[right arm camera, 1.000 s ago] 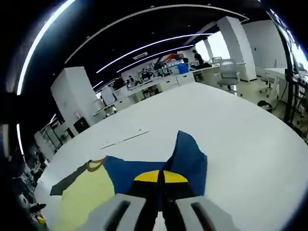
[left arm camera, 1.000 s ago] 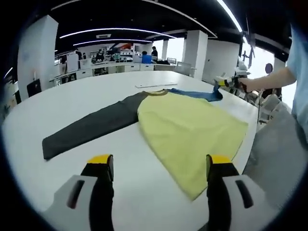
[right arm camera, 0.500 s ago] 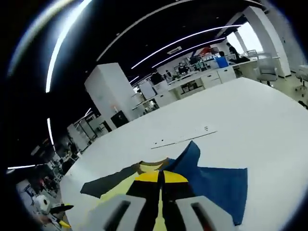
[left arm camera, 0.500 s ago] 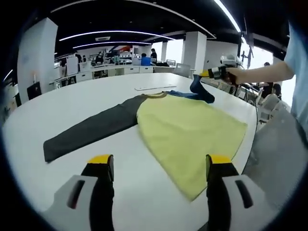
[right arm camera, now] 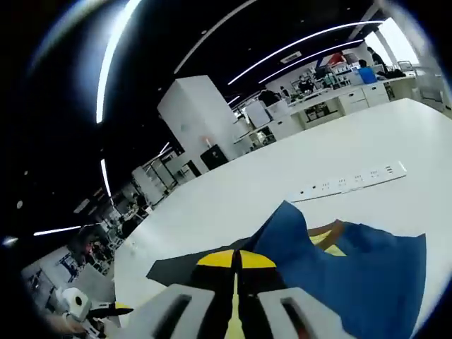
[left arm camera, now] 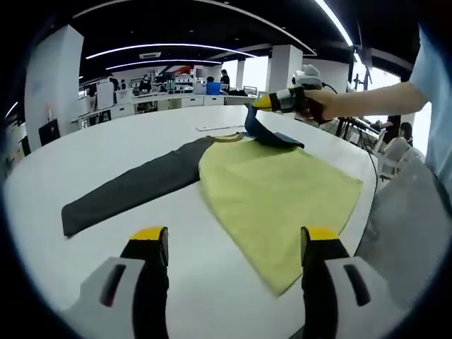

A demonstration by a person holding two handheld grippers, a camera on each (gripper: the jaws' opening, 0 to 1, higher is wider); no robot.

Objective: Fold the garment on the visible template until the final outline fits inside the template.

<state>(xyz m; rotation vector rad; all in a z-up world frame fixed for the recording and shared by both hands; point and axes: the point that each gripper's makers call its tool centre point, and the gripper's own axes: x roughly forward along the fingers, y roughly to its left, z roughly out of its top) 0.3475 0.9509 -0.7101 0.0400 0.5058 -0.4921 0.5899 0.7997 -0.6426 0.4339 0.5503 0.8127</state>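
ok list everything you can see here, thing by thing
garment: one, yellow body, spread flat on the table
dark sleeve: one, dark grey, stretched out flat away from the body
blue sleeve: one, blue, lifted off the table in the right gripper
table: one, white, large, under the garment
power strip: one, white, on the table beyond the collar
desks and people: several, far background
left gripper: one, yellow-tipped, open, above the table edge
right gripper: one, yellow-tipped, shut on the blue sleeve
hand: one, holding the right gripper
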